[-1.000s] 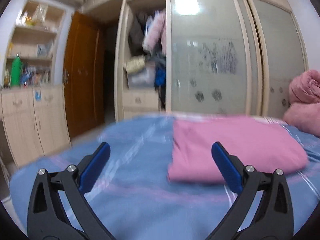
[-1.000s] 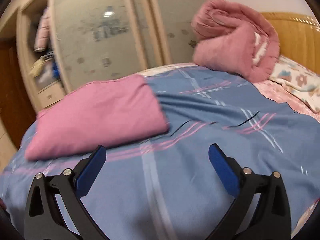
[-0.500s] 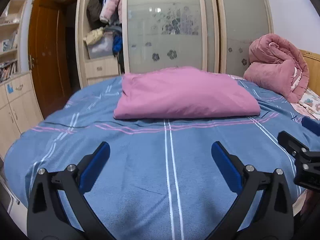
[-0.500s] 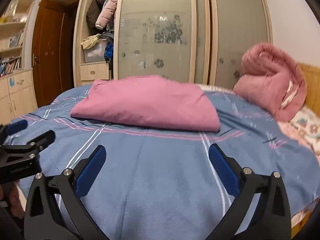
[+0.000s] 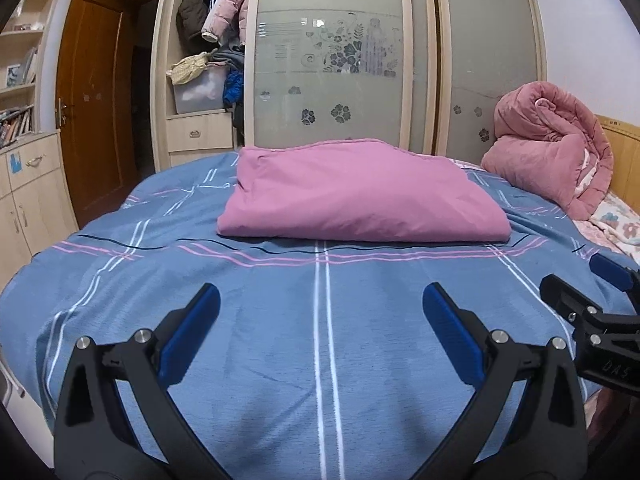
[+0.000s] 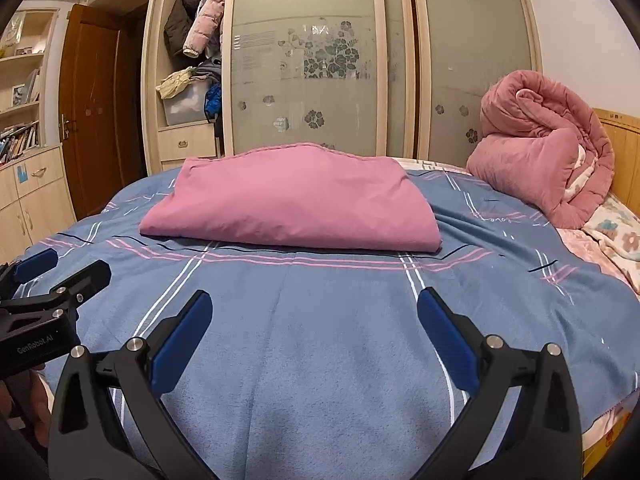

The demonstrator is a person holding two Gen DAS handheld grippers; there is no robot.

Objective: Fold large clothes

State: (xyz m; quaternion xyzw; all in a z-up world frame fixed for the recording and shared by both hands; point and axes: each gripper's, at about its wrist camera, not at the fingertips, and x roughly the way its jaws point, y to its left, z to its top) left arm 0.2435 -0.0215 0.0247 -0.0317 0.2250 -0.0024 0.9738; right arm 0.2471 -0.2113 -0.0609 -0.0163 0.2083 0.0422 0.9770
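Evidently the pink folded garment lies flat as a neat rectangle on the blue striped bedspread, well apart from both tools, which suggests the fold is complete. Left gripper and right gripper hover side by side above the near bedspread, jaws spread wide, holding and touching nothing.

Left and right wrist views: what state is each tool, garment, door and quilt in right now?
left tool: open, empty
right tool: open, empty
purple garment: folded, flat on blue bedspread
pink quilt: rolled up
wardrobe sliding door: partly open
brown room door: shut
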